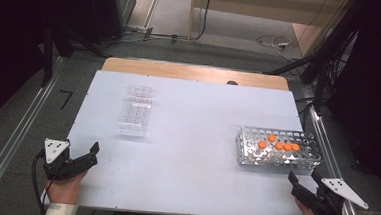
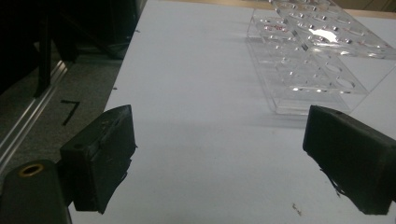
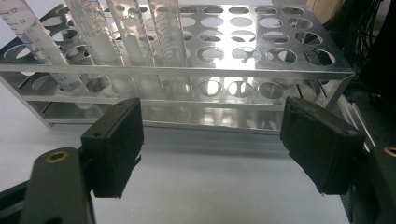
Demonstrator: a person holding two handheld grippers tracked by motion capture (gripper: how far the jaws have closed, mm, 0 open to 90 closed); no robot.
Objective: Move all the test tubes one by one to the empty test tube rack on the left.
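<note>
A clear plastic tube rack (image 1: 135, 110) lies empty on the left of the white table (image 1: 192, 132); its near end fills the upper right of the left gripper view (image 2: 317, 60). On the right stands a metal wire rack (image 1: 278, 149) holding several clear tubes with orange caps (image 1: 279, 144). My left gripper (image 1: 88, 157) rests at the table's near left corner, open, nothing between its jaws (image 2: 233, 158). At the near right corner my right gripper (image 1: 301, 187) is open just short of the metal rack (image 3: 196, 70), where graduated tubes (image 3: 93, 32) stand at the upper left.
Aluminium rails (image 1: 11, 141) run along both sides of the table. Dark equipment stands and cables (image 1: 277, 41) lie on the floor beyond the far wooden edge (image 1: 195, 72). Between the two racks the white tabletop is bare.
</note>
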